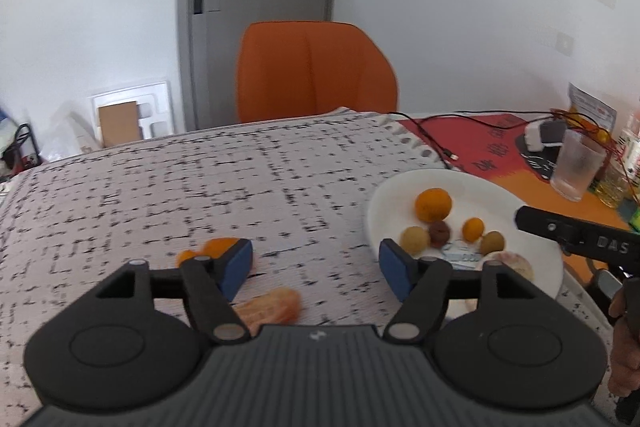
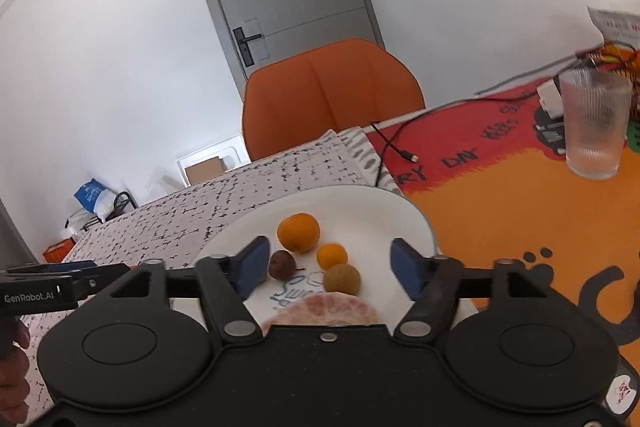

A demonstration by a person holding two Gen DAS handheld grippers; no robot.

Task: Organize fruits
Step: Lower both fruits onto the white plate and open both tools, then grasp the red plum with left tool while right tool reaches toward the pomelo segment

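Note:
A white plate (image 1: 384,203) (image 2: 372,203) holds a mandarin (image 1: 433,204) (image 2: 299,231), a small orange kumquat (image 1: 473,229) (image 2: 331,255), a dark brown fruit (image 1: 439,233) (image 2: 282,264), tan round fruits (image 1: 413,238) (image 2: 341,279) and a peeled pinkish fruit (image 2: 326,310). On the patterned cloth left of the plate lie a peeled mandarin (image 1: 272,307) and small orange fruits (image 1: 218,247). My left gripper (image 1: 316,267) is open and empty above the cloth. My right gripper (image 2: 326,267) is open and empty above the plate.
An orange chair (image 1: 316,71) stands behind the table. A ribbed glass (image 1: 576,167) (image 2: 594,123), a cable (image 1: 436,139), a white charger and bottles sit on the red and orange mat (image 2: 500,195) to the right.

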